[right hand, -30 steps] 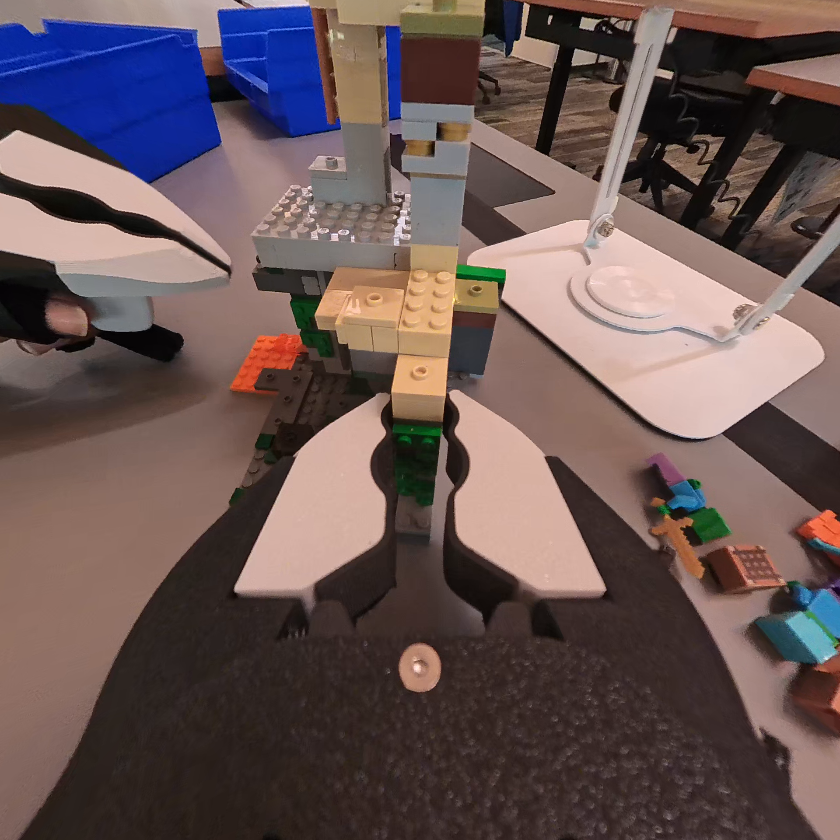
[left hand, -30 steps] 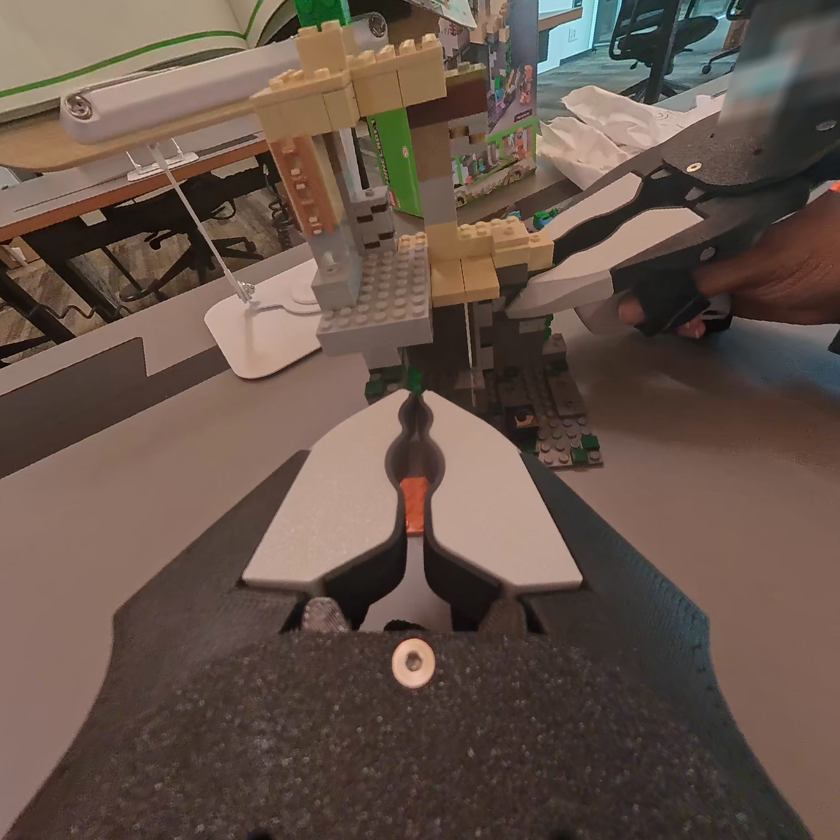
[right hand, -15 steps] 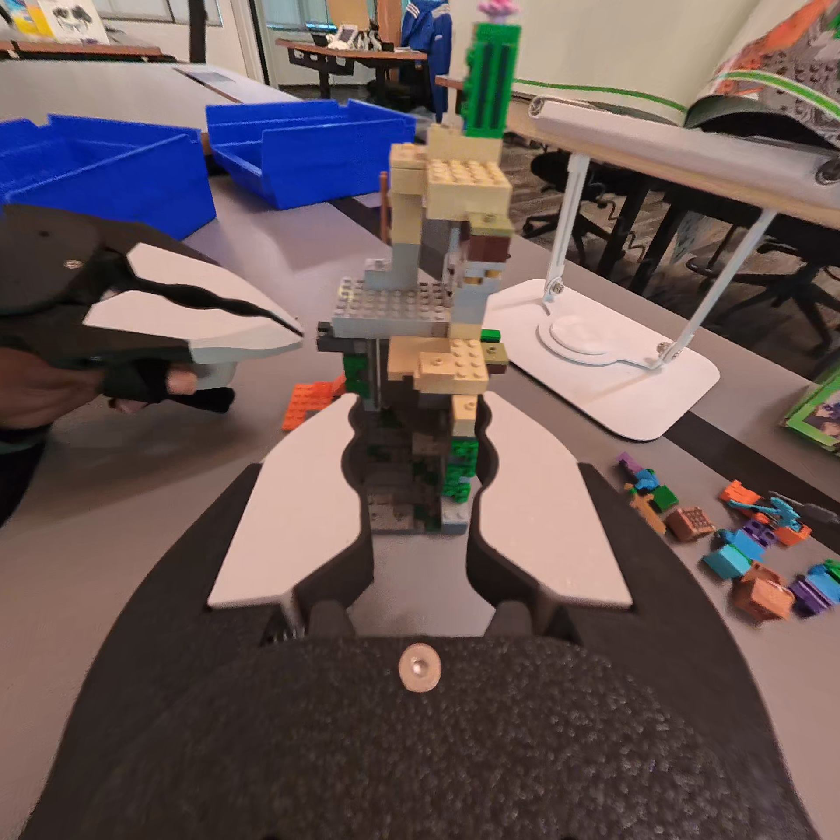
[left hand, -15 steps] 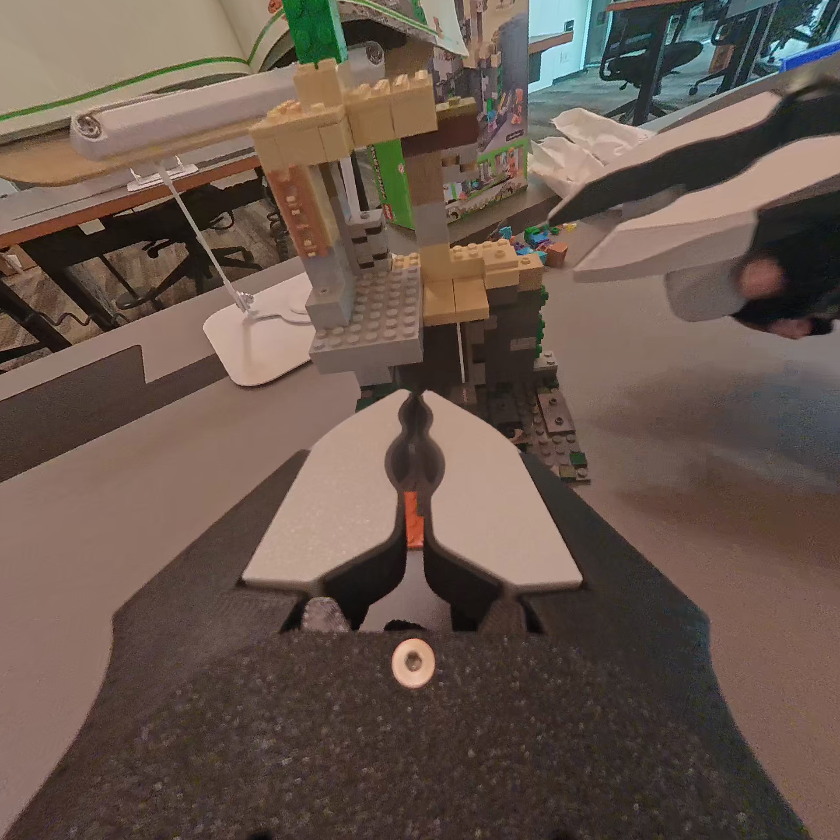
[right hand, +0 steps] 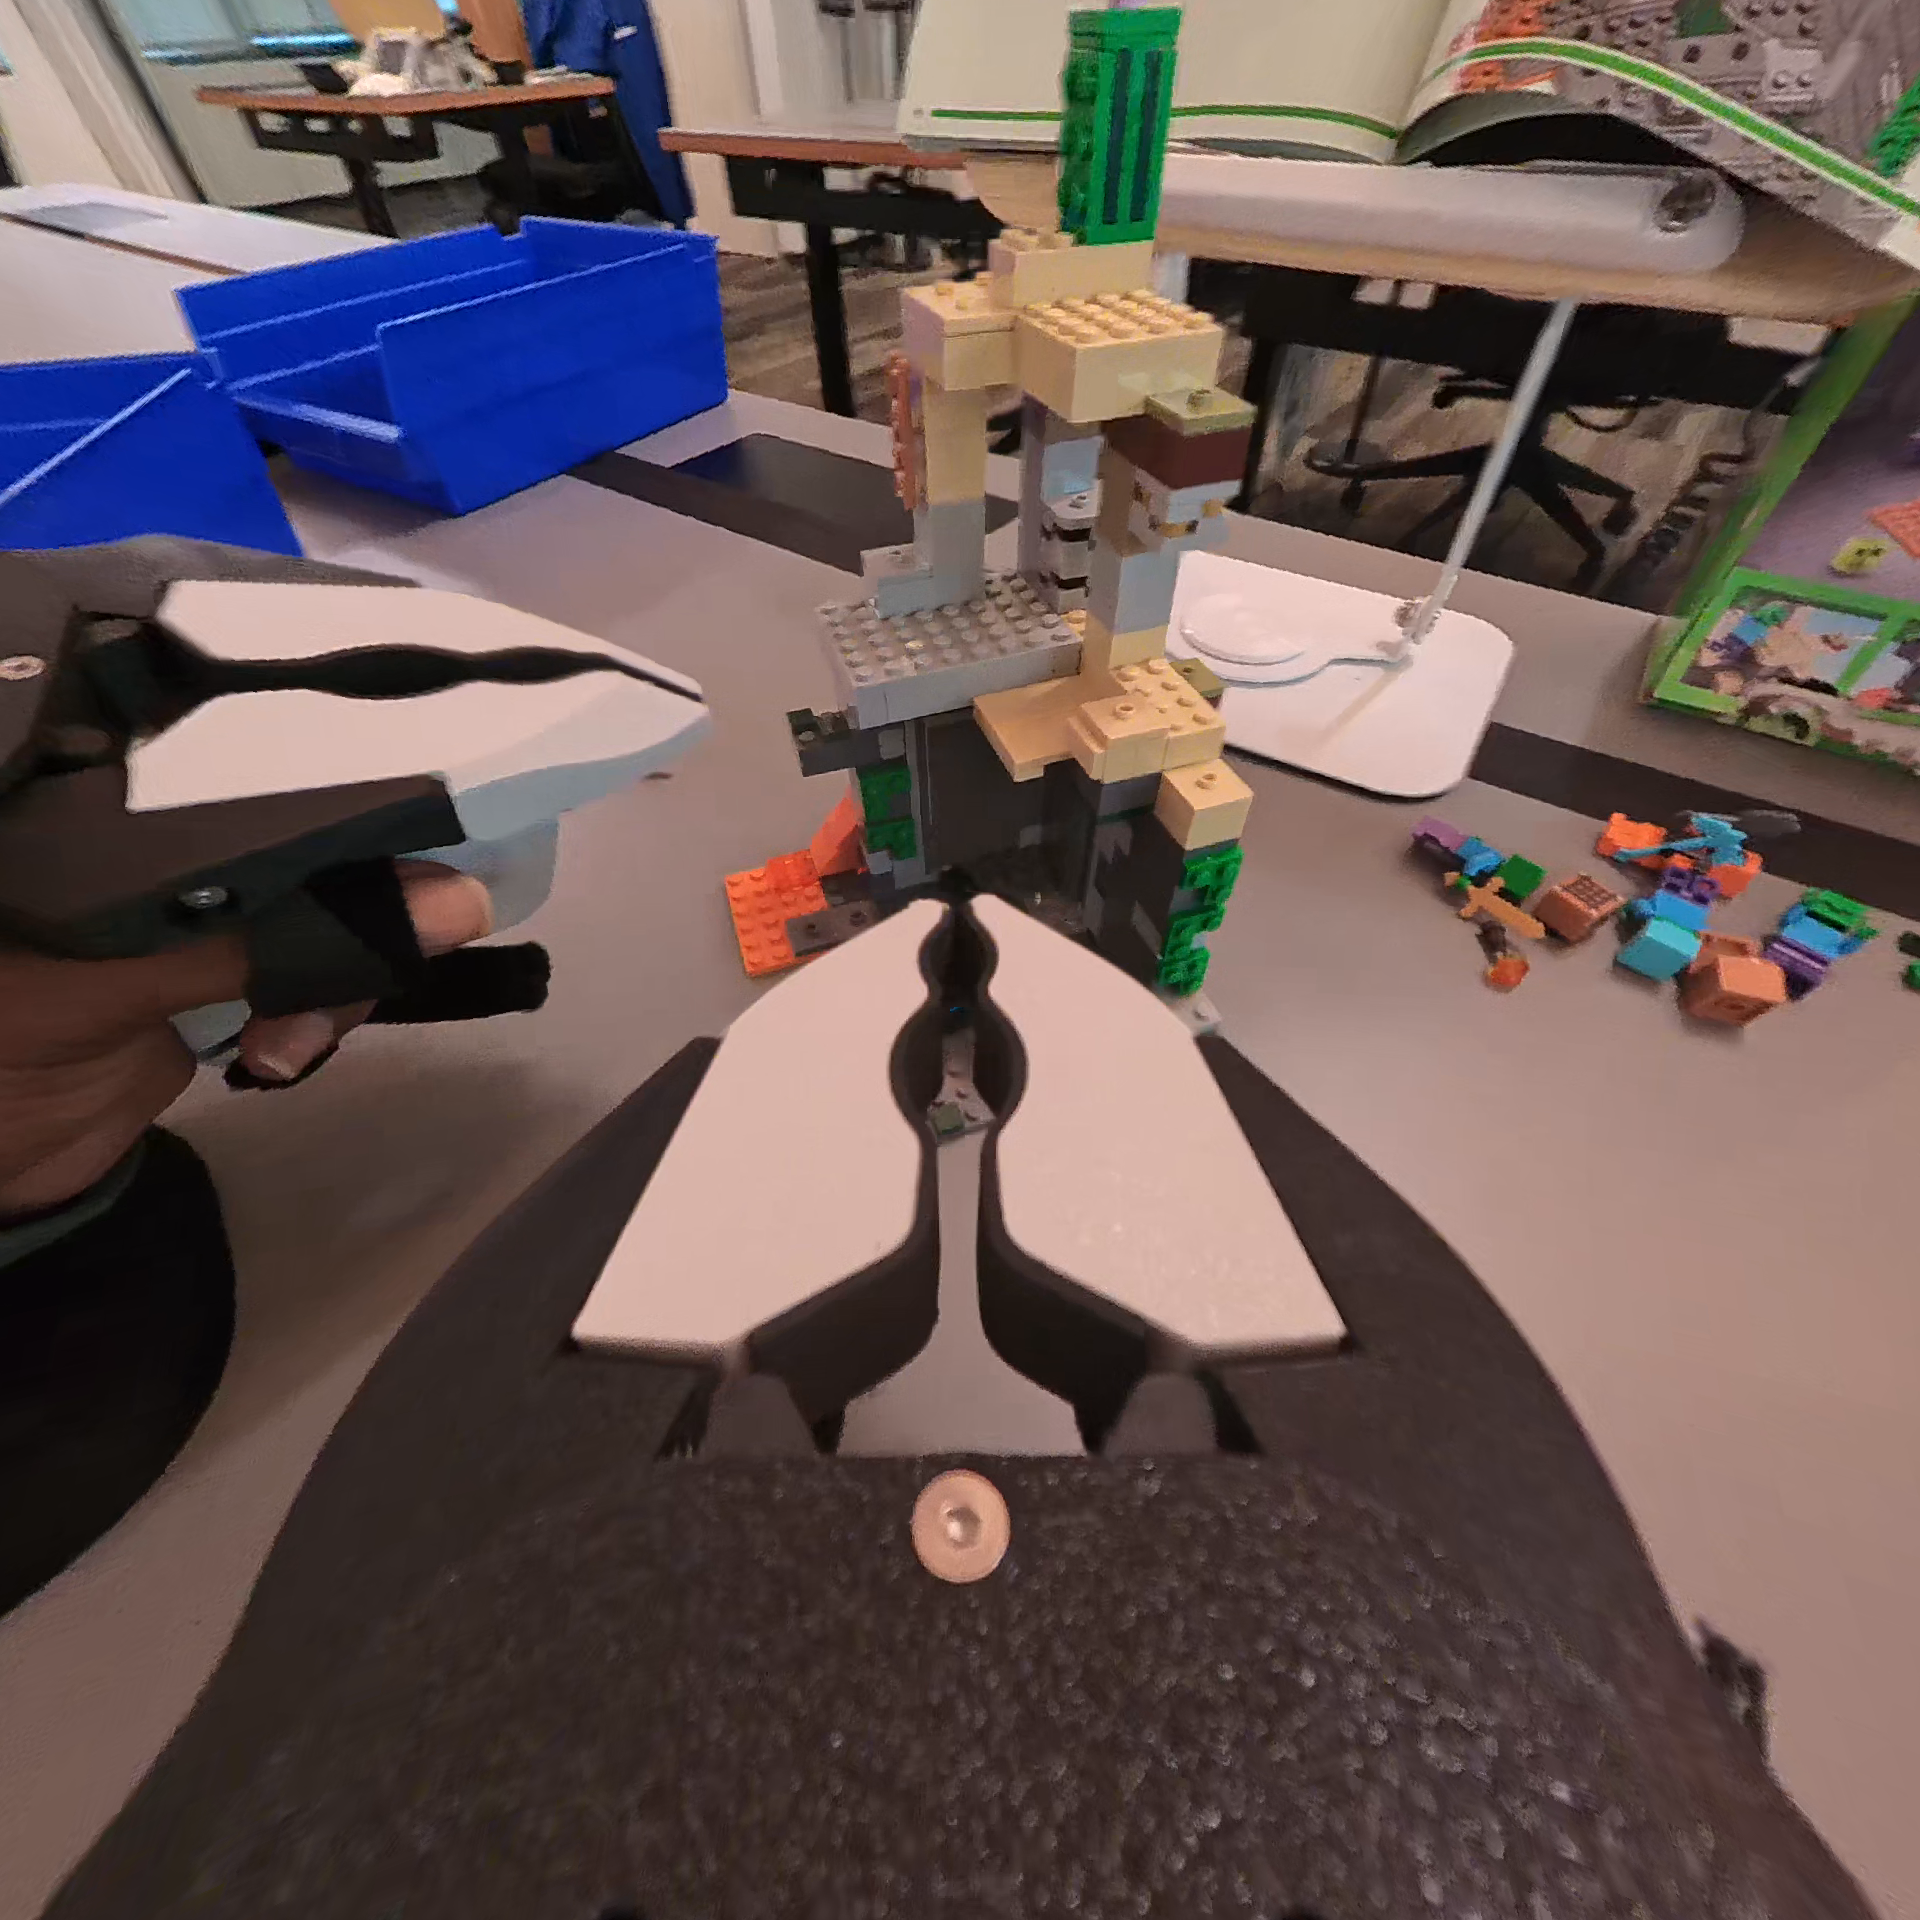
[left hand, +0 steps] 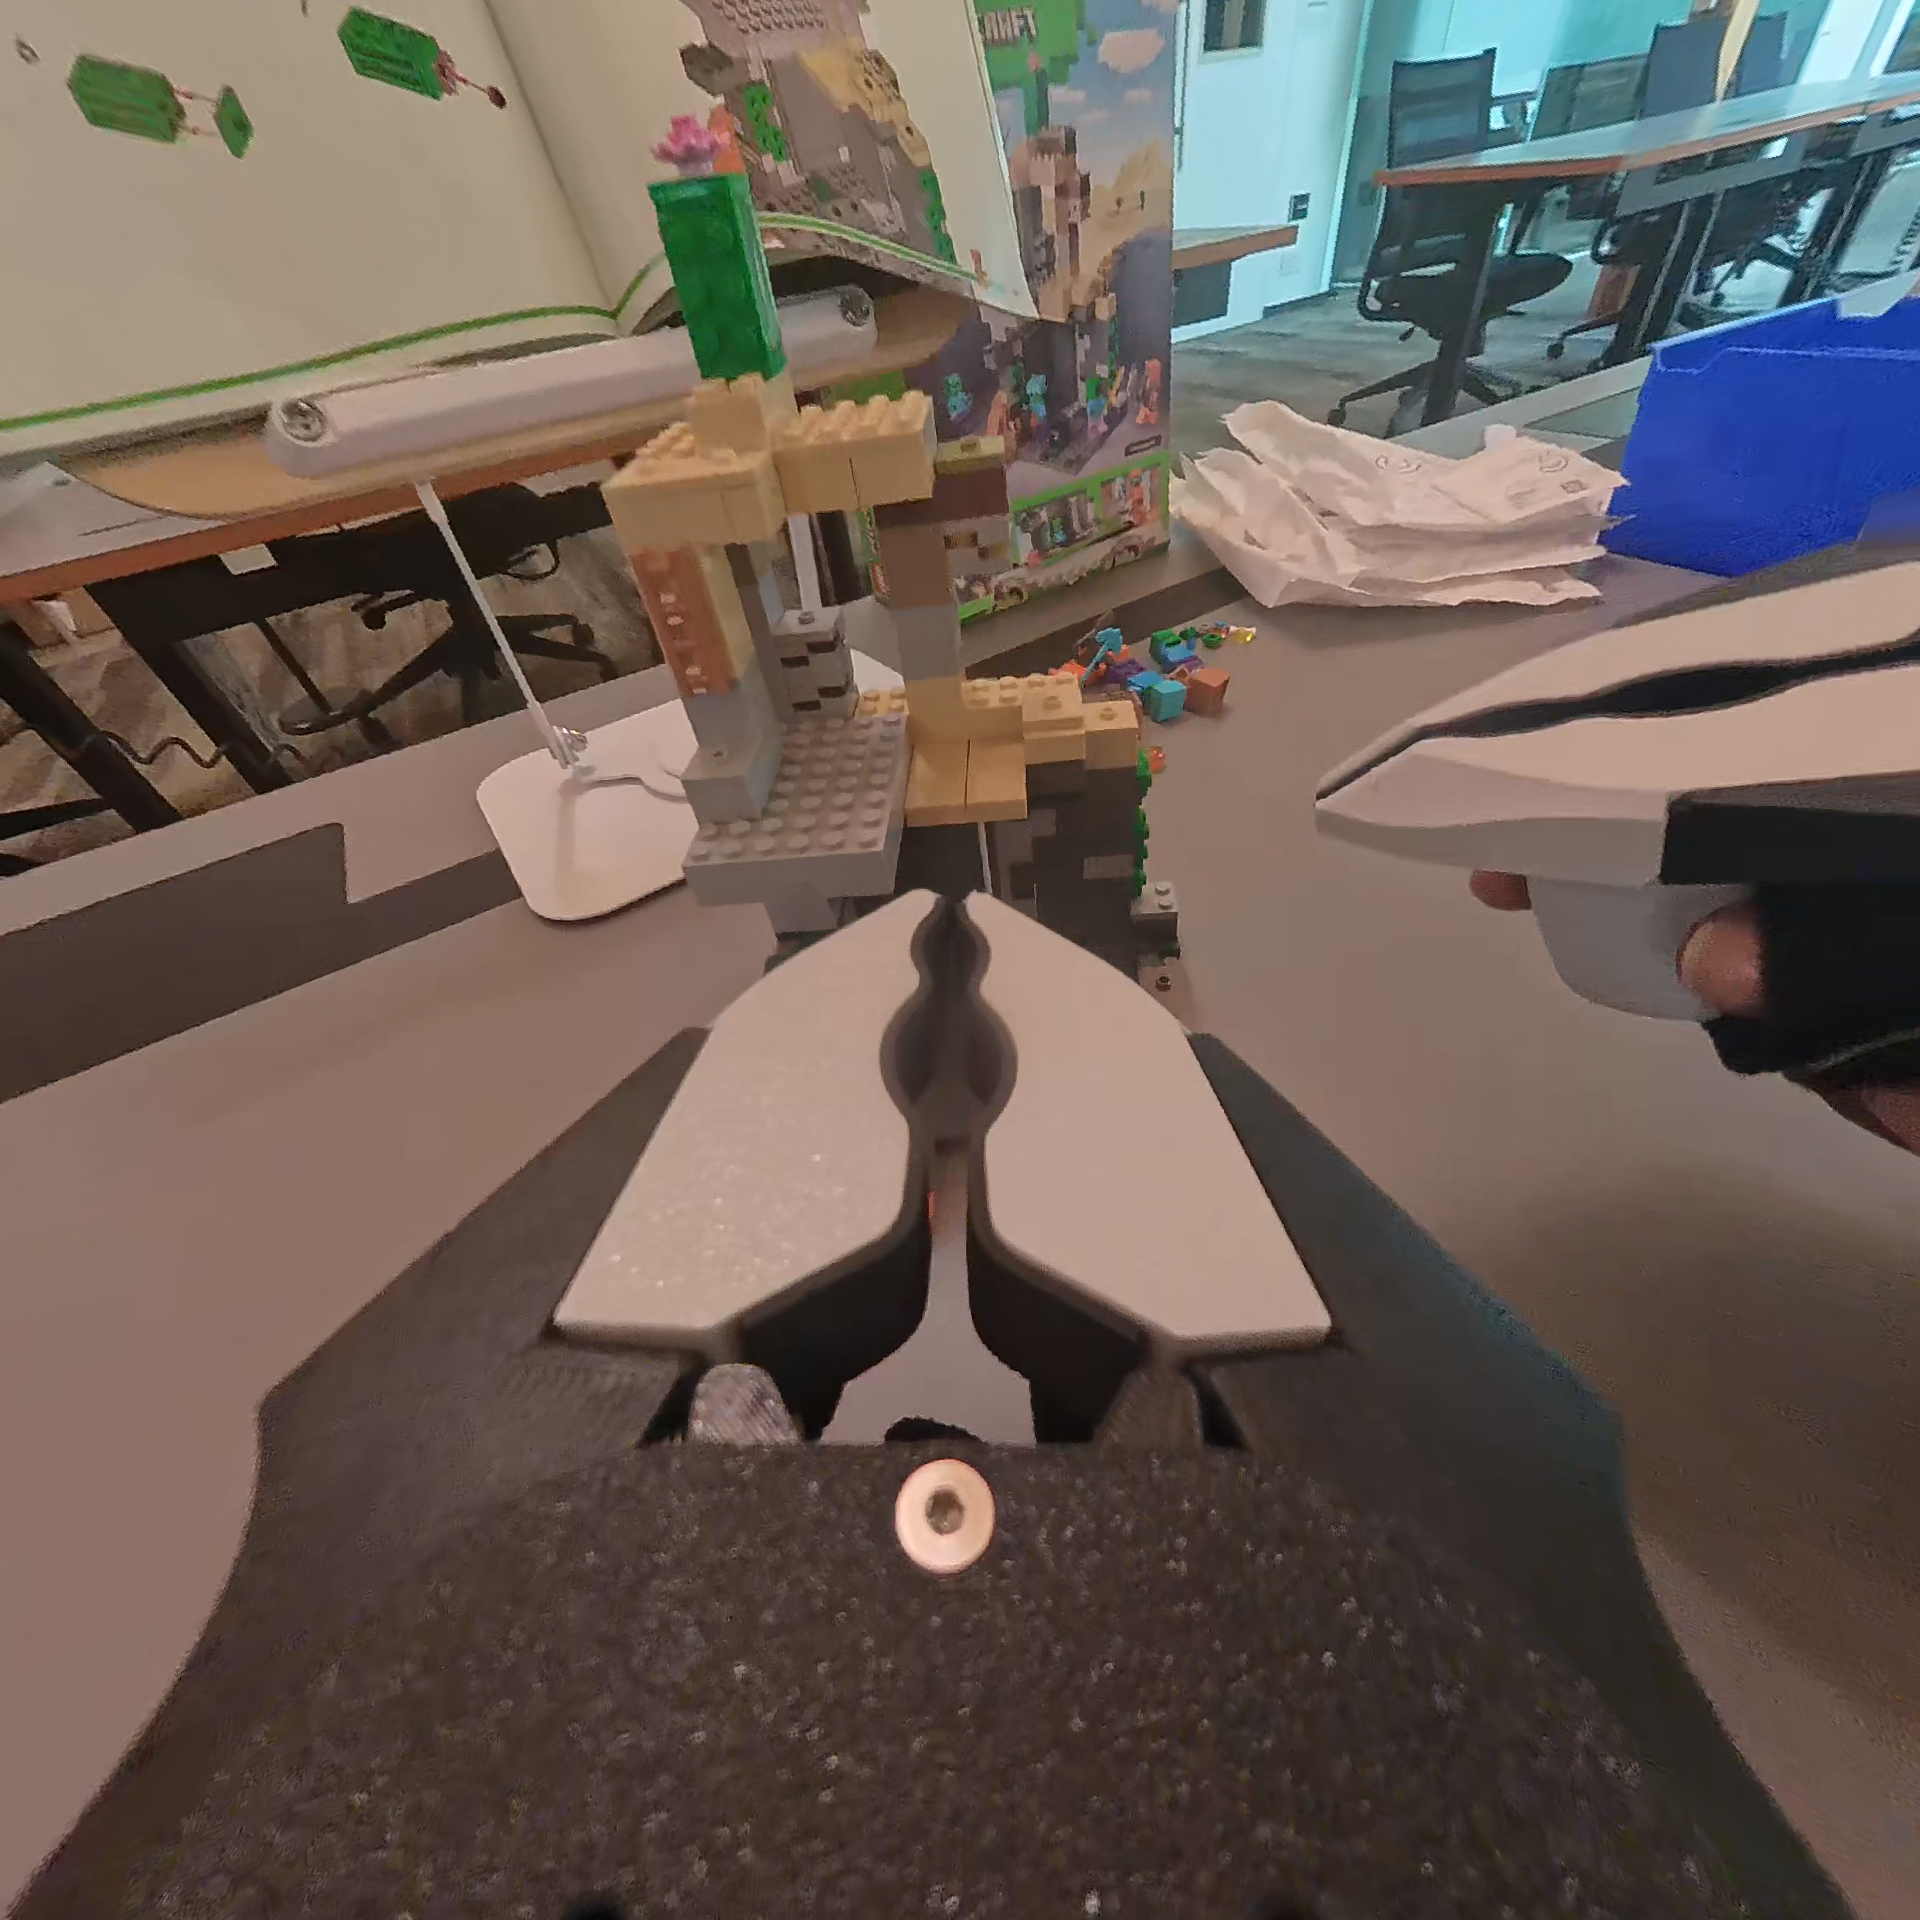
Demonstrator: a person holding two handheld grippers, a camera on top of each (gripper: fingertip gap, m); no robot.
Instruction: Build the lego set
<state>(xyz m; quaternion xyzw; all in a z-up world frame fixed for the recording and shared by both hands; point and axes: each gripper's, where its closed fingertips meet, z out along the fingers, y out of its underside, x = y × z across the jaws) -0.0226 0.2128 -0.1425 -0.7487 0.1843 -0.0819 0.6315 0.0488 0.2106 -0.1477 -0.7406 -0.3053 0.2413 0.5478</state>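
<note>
Tan and grey tower (right hand: 1049, 582) standing just ahead of both tongs, touched by neither. Left tongs (left hand: 948, 914) and right tongs (right hand: 961, 912) pinched narrow, holding nothing. Between bricks now, probably; next, open wide and fetch one from the loose pile (right hand: 1662, 914) off to the right.

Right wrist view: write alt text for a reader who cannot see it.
A tall lego tower topped by a green column stands on a grey table, just beyond the shut right claw. The left claw, also shut, hovers beside it; loose bricks lie to the right.
</note>
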